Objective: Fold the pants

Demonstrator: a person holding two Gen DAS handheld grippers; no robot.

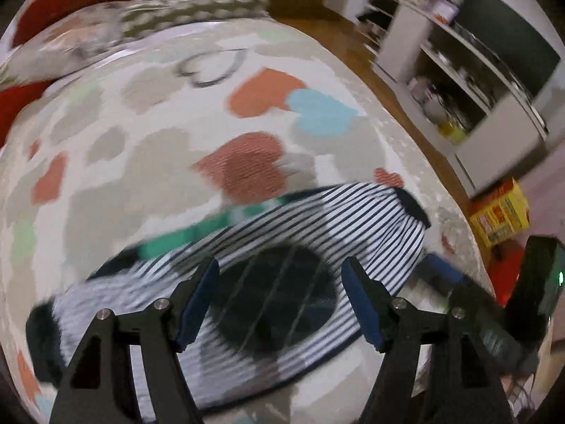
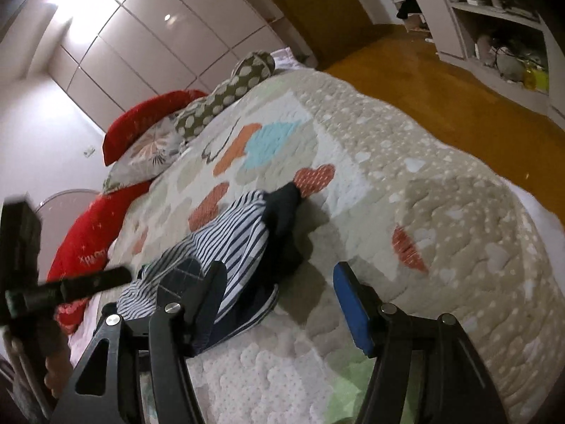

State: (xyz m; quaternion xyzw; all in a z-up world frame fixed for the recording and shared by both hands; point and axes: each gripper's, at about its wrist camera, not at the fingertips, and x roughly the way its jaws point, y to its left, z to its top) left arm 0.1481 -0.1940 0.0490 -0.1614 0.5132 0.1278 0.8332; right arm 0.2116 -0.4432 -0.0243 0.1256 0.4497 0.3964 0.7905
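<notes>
left gripper point(image 1: 279, 300): blue-padded black fingers spread wide, nothing between them; hangs over the dark oval patch on the pants, contact not clear (frame blurred).
right gripper point(image 2: 282, 304): also wide open, empty; left finger lies across the near edge of the pants, right finger point(image 2: 353, 311) over bare quilt just beside them.
pants point(image 1: 247, 282): small navy-and-white striped fabric pants with dark navy cuffs, lying crumpled on the bed near its front edge; in the right wrist view point(image 2: 226, 247) one leg runs away from the camera and ends in a dark cuff point(image 2: 286, 205) touching a red heart patch.
green strip point(image 1: 183, 236): green fabric showing at the far edge of the pants; cannot tell what it belongs to.
quilt point(image 1: 159, 134): beige-and-white quilted bedspread with orange, red and light blue heart patches; covers the bed under the pants.
pillows: red cushions point(image 2: 148, 120), floral pillow point(image 2: 148, 152), olive pillow with white dots point(image 2: 226, 99), all at the far head end, well apart from the pants.
floor point(image 2: 423, 81): orange-brown, beside the bed.
shelving point(image 1: 469, 81): white open shelf unit with clutter, across the floor.
yellow box point(image 1: 501, 212): on the floor near the bed's corner.
</notes>
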